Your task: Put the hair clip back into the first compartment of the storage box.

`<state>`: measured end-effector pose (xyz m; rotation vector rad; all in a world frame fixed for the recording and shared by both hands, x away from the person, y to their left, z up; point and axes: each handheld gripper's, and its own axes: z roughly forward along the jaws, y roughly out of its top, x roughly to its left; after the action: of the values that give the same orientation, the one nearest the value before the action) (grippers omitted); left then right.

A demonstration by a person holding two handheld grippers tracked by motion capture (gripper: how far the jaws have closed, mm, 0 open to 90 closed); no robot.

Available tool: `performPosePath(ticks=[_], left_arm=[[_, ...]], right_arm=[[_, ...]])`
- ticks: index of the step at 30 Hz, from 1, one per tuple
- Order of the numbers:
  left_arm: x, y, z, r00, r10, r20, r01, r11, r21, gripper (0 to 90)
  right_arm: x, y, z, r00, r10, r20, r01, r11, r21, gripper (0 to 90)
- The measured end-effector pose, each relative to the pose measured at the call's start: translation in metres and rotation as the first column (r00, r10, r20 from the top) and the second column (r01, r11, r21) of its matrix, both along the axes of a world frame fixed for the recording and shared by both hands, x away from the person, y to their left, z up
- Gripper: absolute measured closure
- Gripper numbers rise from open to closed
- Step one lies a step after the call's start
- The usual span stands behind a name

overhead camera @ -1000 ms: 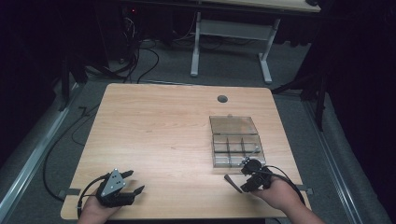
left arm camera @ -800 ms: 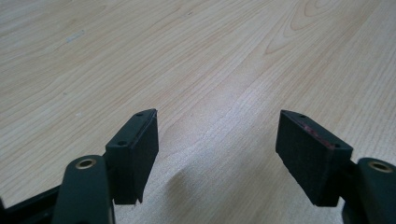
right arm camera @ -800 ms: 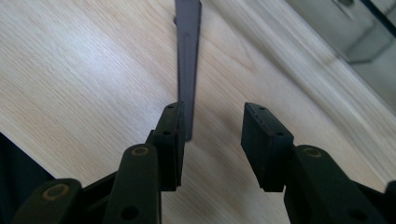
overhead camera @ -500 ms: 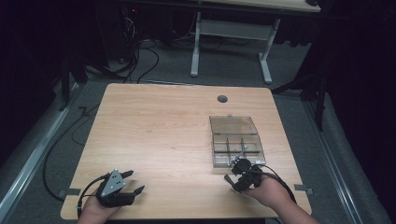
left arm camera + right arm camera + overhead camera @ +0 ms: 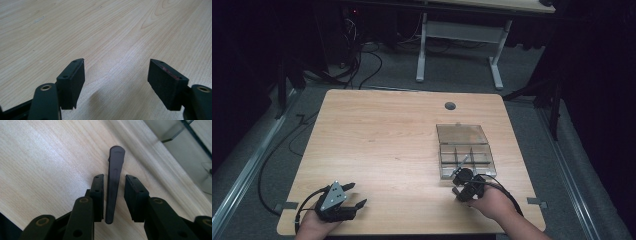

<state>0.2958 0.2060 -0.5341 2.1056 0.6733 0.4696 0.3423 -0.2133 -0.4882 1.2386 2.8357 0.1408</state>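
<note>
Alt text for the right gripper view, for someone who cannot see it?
A dark, flat, tapered plastic strip lies on the light wooden table between the right gripper's half-closed black jaws, narrow gaps either side. A clear plastic compartment box sits upper right.

The worktop (image 5: 382, 145) was pale wood-grain laminate, smooth and matt. The compartment box (image 5: 464, 150) looked like clear glossy plastic. The dark tapered strip (image 5: 113, 187) seemed smooth, semi-gloss plastic. The right tongs (image 5: 113, 196) were matt black.
</note>
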Motion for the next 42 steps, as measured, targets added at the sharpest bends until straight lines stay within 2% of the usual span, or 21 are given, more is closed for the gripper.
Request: performPosePath(ticks=[2, 3, 4, 5, 11, 15, 27, 38, 42], left_arm=[[0.000, 0.000, 0.000, 1.0000, -0.001, 0.000, 0.001, 1.0000, 0.000, 30.4], [0.000, 0.000, 0.000, 1.0000, -0.001, 0.000, 0.001, 1.0000, 0.000, 30.4], [0.000, 0.000, 0.000, 1.0000, -0.001, 0.000, 0.001, 1.0000, 0.000, 30.4], [0.000, 0.000, 0.000, 1.0000, -0.001, 0.000, 0.001, 1.0000, 0.001, 30.4], [0.000, 0.000, 0.000, 1.0000, -0.002, 0.001, 0.002, 1.0000, 0.001, 30.4], [0.000, 0.000, 0.000, 1.0000, -0.001, 0.004, 0.001, 1.0000, 0.000, 30.4], [0.000, 0.000, 0.000, 1.0000, -0.001, 0.001, 0.001, 1.0000, 0.001, 30.4], [0.000, 0.000, 0.000, 1.0000, -0.001, 0.001, 0.001, 1.0000, 0.002, 30.4], [0.000, 0.000, 0.000, 1.0000, 0.000, 0.003, 0.000, 1.0000, 0.000, 30.4]], right_arm=[[0.000, 0.001, 0.000, 0.9999, -0.014, -0.002, 0.014, 0.9999, -0.002, 70.9], [0.001, 0.001, 0.000, 1.0000, 0.007, 0.002, -0.007, 1.0000, -0.005, 71.0], [0.001, 0.002, 0.000, 1.0000, -0.001, -0.001, 0.001, 1.0000, -0.007, 71.0], [0.003, 0.003, 0.000, 0.9999, 0.015, -0.006, -0.015, 0.9998, -0.013, 71.7], [0.006, 0.006, 0.000, 0.9997, 0.013, -0.021, -0.014, 0.9994, -0.033, 74.6], [0.008, 0.006, 0.000, 0.9995, 0.002, -0.031, -0.003, 0.9994, -0.035, 76.6], [0.011, 0.006, 0.000, 0.9989, 0.025, -0.039, -0.026, 0.9988, -0.041, 79.7], [0.012, 0.002, 0.010, 0.9984, 0.043, -0.038, -0.045, 0.9982, -0.039, 80.0], [0.011, -0.001, 0.014, 0.9985, 0.035, -0.042, -0.036, 0.9987, -0.037, 80.0]])
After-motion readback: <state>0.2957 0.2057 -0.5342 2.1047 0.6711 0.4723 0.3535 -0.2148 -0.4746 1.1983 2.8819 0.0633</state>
